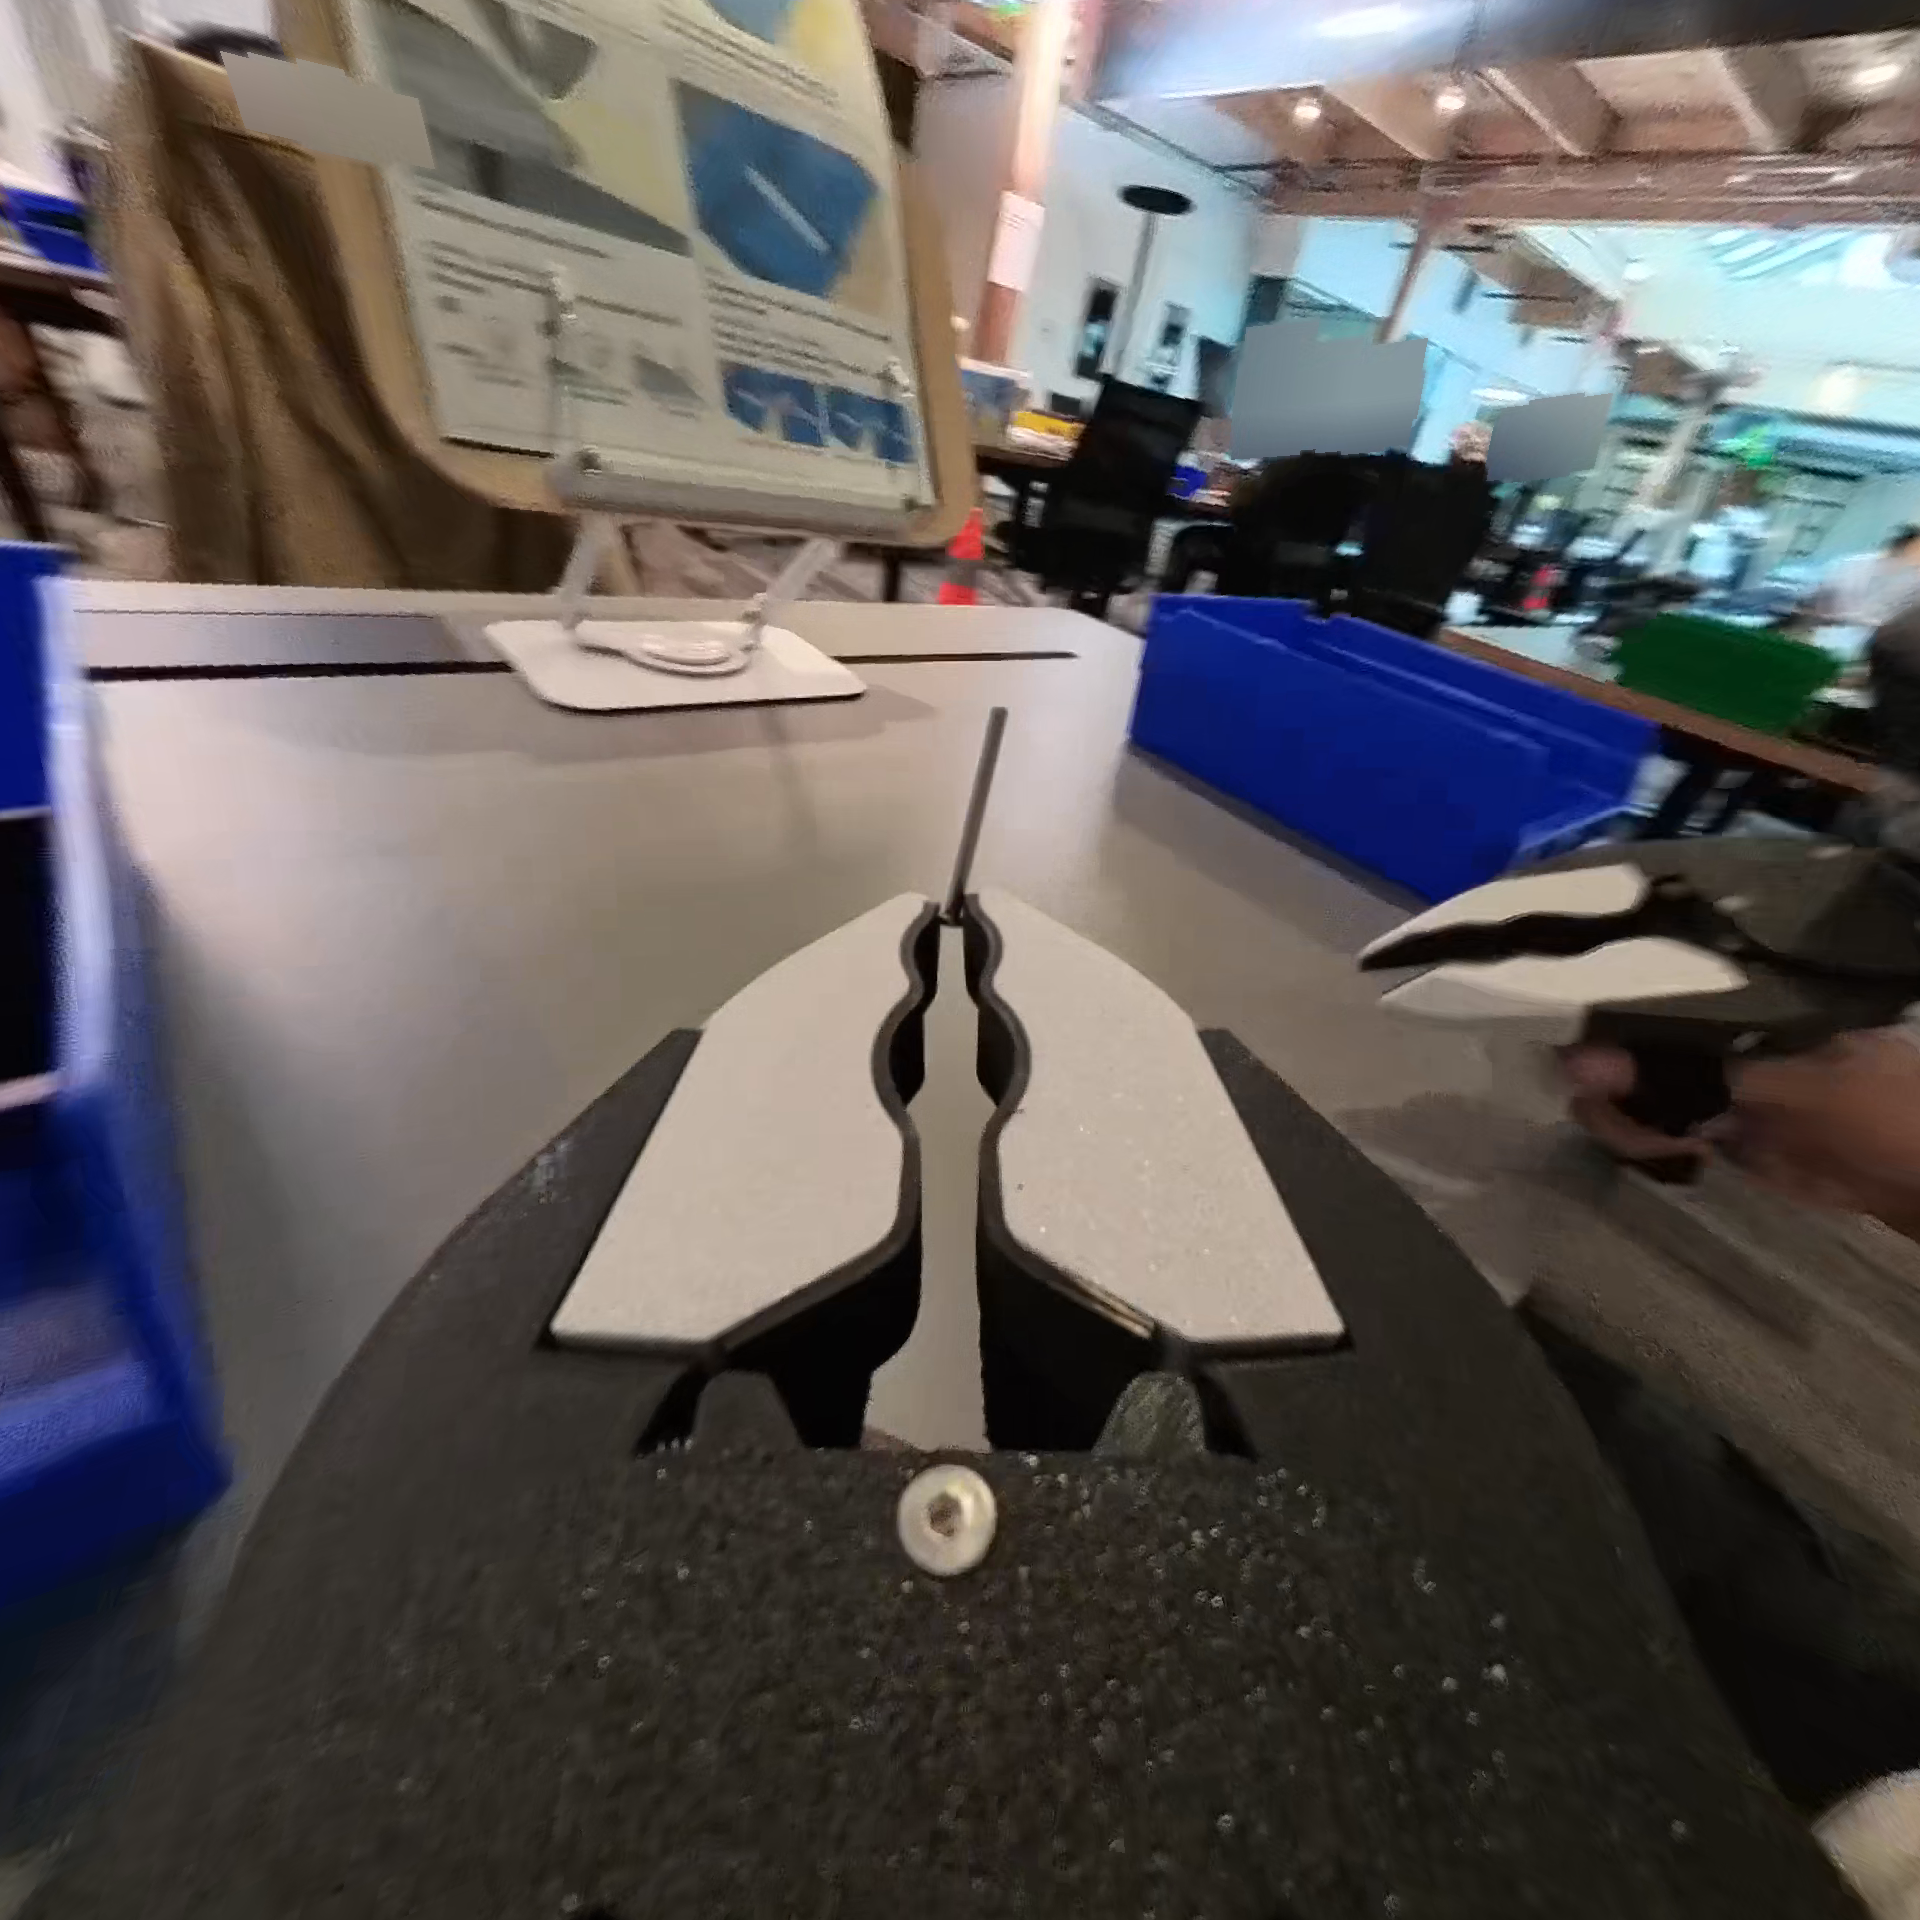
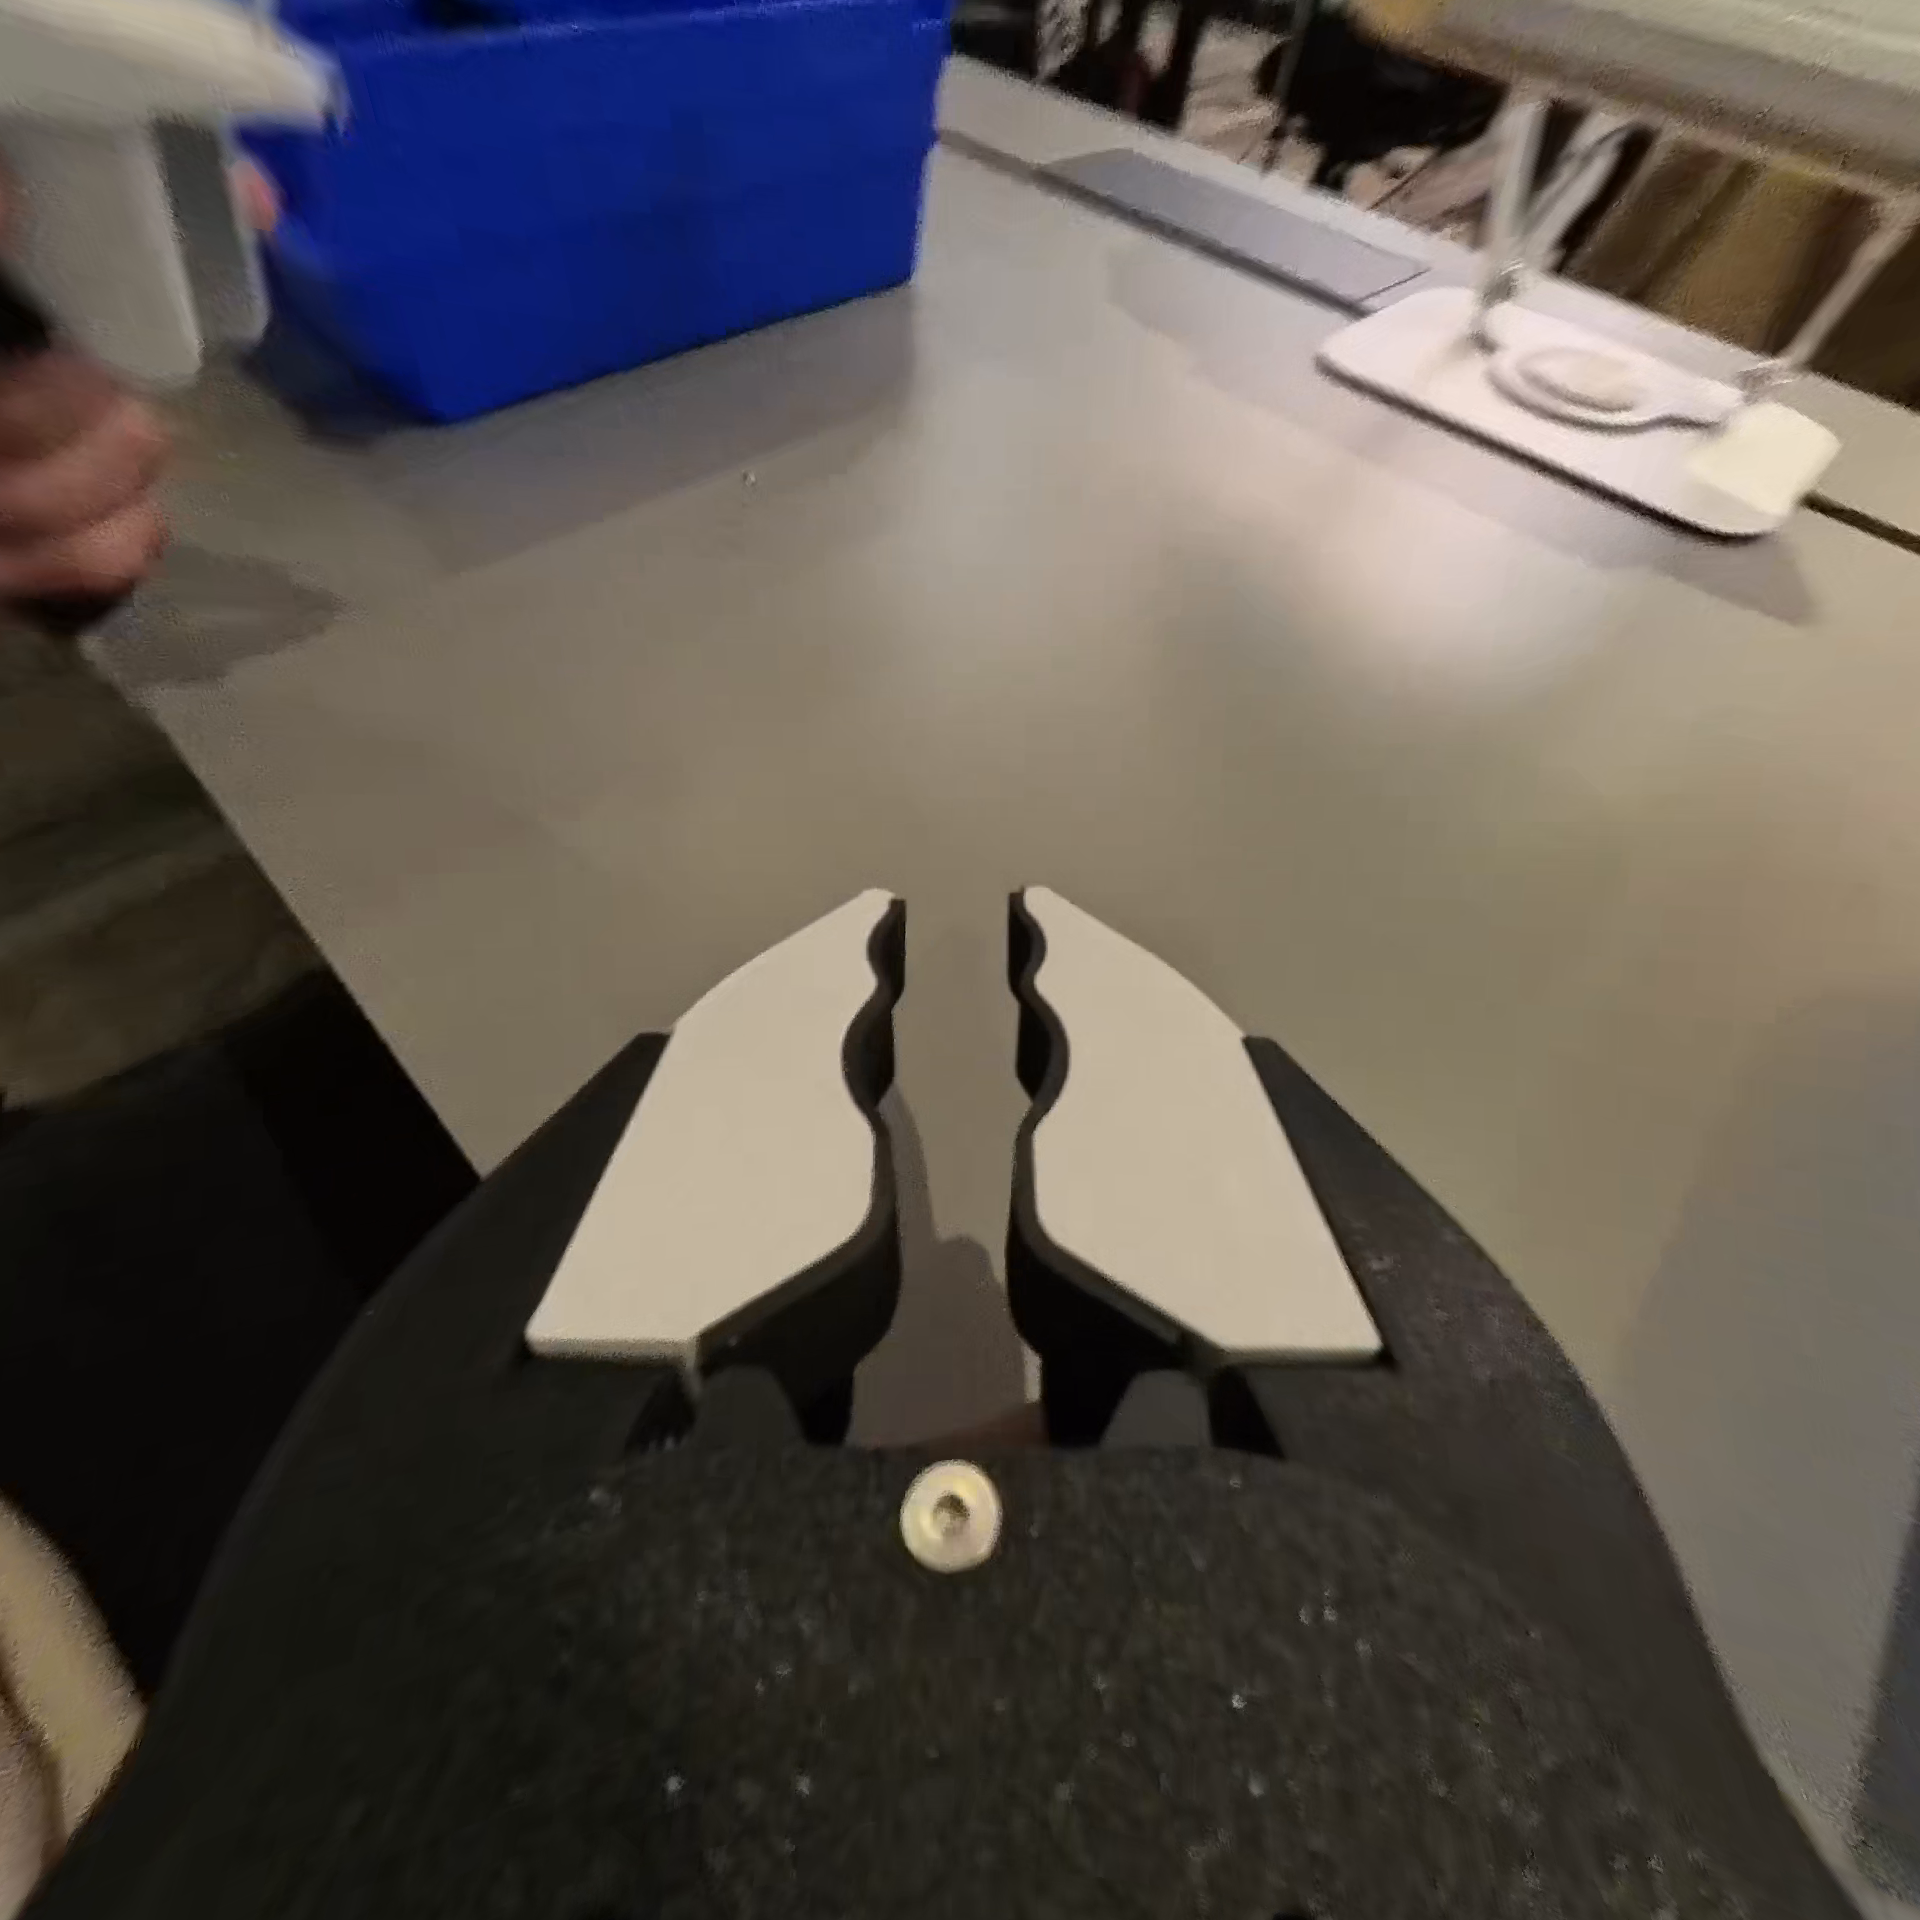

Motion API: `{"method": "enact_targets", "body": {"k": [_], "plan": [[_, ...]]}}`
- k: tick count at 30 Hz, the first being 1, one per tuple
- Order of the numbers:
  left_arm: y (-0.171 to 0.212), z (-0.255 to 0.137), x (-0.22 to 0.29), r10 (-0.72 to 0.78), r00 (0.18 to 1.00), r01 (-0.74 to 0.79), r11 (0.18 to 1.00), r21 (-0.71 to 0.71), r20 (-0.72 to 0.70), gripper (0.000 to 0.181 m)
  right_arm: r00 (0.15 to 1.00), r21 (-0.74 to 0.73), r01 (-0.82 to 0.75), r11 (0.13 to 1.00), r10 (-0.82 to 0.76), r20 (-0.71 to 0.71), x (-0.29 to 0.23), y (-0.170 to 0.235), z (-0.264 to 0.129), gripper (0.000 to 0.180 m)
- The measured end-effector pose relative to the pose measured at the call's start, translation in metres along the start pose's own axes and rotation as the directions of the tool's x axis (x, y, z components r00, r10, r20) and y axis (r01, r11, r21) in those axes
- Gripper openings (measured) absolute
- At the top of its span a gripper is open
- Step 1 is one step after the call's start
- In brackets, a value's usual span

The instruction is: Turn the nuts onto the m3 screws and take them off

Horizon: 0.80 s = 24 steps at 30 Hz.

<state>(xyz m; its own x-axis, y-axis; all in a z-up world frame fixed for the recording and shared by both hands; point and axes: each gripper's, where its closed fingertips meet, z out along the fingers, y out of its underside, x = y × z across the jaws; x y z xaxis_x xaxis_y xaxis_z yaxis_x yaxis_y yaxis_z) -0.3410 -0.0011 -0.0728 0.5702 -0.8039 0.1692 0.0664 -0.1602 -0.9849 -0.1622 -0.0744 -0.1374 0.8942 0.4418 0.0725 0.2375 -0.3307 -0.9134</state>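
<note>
My left gripper (image 1: 951, 909) is shut on a long thin dark screw (image 1: 982, 810). It pinches the screw's lower end at the fingertips, and the shaft sticks up and forward above the grey table (image 1: 520, 935). No nut shows on the shaft. My right gripper (image 2: 956, 904) is open with a narrow gap and holds nothing. It hovers over the table near its front edge. It also shows in the left wrist view (image 1: 1382, 966), to the right of the screw and apart from it. The left gripper appears blurred at the top left of the right wrist view (image 2: 208, 62).
A blue bin (image 1: 1382, 748) stands at the right of the table, and another blue bin (image 1: 62, 1143) at the left. A document stand with a white base (image 1: 675, 665) is at the back. A tiny speck (image 2: 750, 478) lies near the bin (image 2: 603, 197). The table edge (image 2: 312, 883) runs on the left.
</note>
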Motion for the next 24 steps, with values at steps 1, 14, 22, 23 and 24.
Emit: {"method": "enact_targets", "body": {"k": [1,14,22,23,24], "plan": [[0.007,-0.007,-0.004,0.019,0.999,-0.02,1.0,0.002,0.049,0.004,1.0,0.042,-0.024,0.999,0.025,-0.017,0.004,-0.004,-0.006,0.018],[0.011,-0.022,-0.027,-0.06,0.992,0.057,0.998,0.035,0.114,0.004,0.986,-0.091,0.064,0.994,-0.049,0.157,-0.001,-0.026,0.043,0.046],[0.01,-0.023,-0.026,-0.077,0.993,0.072,0.996,0.052,0.092,0.004,0.835,-0.223,0.469,0.855,-0.346,0.428,-0.031,-0.064,0.171,0.038],[0.011,-0.023,-0.025,-0.077,0.993,0.073,0.996,0.05,0.088,0.004,0.819,-0.232,0.488,0.841,-0.35,0.454,-0.033,-0.066,0.183,0.037],[0.011,-0.023,-0.025,-0.076,0.994,0.073,0.996,0.047,0.083,0.004,0.802,-0.239,0.505,0.829,-0.349,0.484,-0.036,-0.066,0.192,0.037]]}}
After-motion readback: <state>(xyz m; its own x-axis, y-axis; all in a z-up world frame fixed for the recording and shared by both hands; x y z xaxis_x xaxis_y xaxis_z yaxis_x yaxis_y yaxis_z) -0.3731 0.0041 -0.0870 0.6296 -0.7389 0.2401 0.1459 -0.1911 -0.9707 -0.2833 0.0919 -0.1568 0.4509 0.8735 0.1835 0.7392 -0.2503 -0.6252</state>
